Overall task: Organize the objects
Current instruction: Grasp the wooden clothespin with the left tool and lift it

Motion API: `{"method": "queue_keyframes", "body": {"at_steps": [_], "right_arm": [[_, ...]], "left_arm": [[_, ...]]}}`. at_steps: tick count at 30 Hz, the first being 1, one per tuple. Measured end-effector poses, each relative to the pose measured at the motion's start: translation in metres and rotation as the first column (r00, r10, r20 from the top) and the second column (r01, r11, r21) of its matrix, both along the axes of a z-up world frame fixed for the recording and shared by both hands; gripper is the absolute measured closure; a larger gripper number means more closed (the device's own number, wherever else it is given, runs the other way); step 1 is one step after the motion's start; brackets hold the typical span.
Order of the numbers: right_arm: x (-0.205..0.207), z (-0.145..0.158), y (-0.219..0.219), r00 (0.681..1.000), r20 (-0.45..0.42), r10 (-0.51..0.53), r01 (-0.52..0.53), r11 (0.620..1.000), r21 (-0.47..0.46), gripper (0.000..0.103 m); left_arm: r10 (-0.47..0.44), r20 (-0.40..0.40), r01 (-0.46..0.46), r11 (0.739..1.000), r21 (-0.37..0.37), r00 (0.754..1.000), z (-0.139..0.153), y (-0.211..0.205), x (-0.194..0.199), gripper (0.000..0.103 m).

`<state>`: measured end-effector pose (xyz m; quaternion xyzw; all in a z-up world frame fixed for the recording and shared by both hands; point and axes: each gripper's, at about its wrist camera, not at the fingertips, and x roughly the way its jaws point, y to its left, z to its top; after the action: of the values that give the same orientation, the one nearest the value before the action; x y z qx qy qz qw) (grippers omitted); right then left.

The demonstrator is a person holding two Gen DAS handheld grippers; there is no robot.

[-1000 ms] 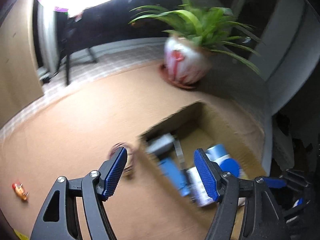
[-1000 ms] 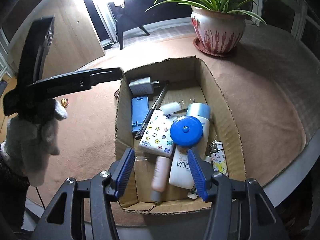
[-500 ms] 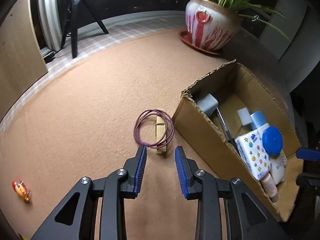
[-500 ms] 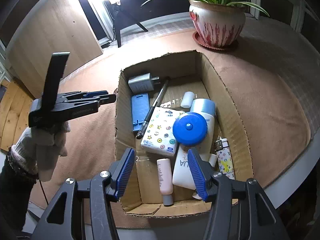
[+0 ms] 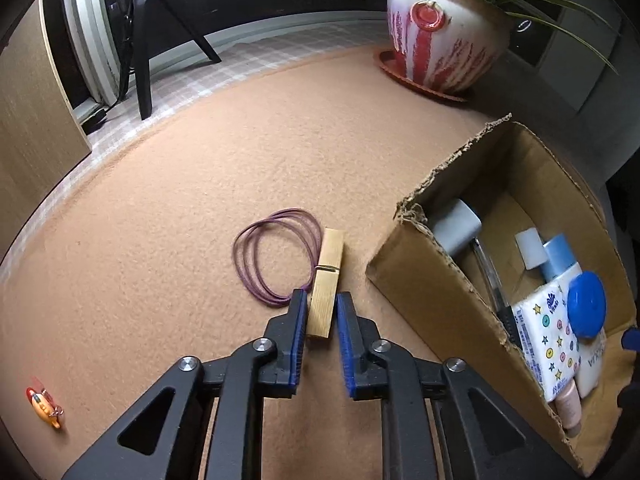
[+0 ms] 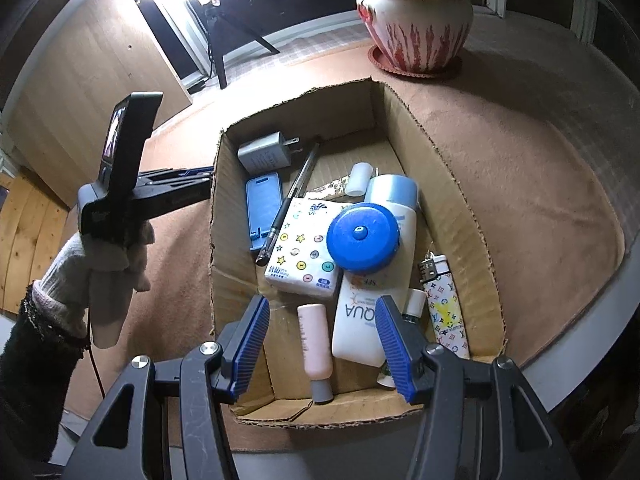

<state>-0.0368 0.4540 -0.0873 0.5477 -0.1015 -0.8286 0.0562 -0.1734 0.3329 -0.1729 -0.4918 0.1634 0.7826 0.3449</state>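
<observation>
A wooden clothespin (image 5: pixel 326 280) lies on the tan felt table, next to a purple rubber band loop (image 5: pixel 272 256). My left gripper (image 5: pixel 322 304) is low over the clothespin with its near end between the narrowly parted blue pads; small gaps show on both sides. A cardboard box (image 5: pixel 424 276) to the right holds a charger, pen, tissue pack, blue lid and bottles. My right gripper (image 6: pixel 322 316) is open and empty above the near end of the box (image 6: pixel 476 240).
A potted plant (image 5: pixel 444 40) stands at the back right of the table. A small orange toy (image 5: pixel 42 406) lies at the front left. A tripod (image 5: pixel 140 40) stands beyond the table's far edge. The table's right edge (image 6: pixel 592 332) is close to the box.
My left gripper swung left away from the box, came down to the clothespin and narrowed its jaws around it. My right gripper stayed open over the box.
</observation>
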Motion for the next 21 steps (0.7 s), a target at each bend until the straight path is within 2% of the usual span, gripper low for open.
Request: {"method": "queue_keyframes", "body": {"at_steps": [7,14,21], "right_arm": [[0.000,0.000,-0.005,1.000,-0.001,0.014,-0.014,1.000,0.000,0.052],[-0.005,0.005,-0.020,0.998,-0.015,0.058,-0.058,0.998,-0.012,0.052],[-0.022,0.013,-0.065,0.983,-0.049,0.177,-0.178,0.984,-0.030,0.052]], "left_arm": [[0.058,0.005,-0.058,0.998,0.006,0.998,0.001,-0.019,-0.003,0.089],[0.071,0.032,-0.072,0.997,0.009,0.997,0.001,-0.071,0.019,0.089],[0.212,0.018,-0.212,0.977,-0.009,0.977,0.002,-0.136,0.038,0.089]]}}
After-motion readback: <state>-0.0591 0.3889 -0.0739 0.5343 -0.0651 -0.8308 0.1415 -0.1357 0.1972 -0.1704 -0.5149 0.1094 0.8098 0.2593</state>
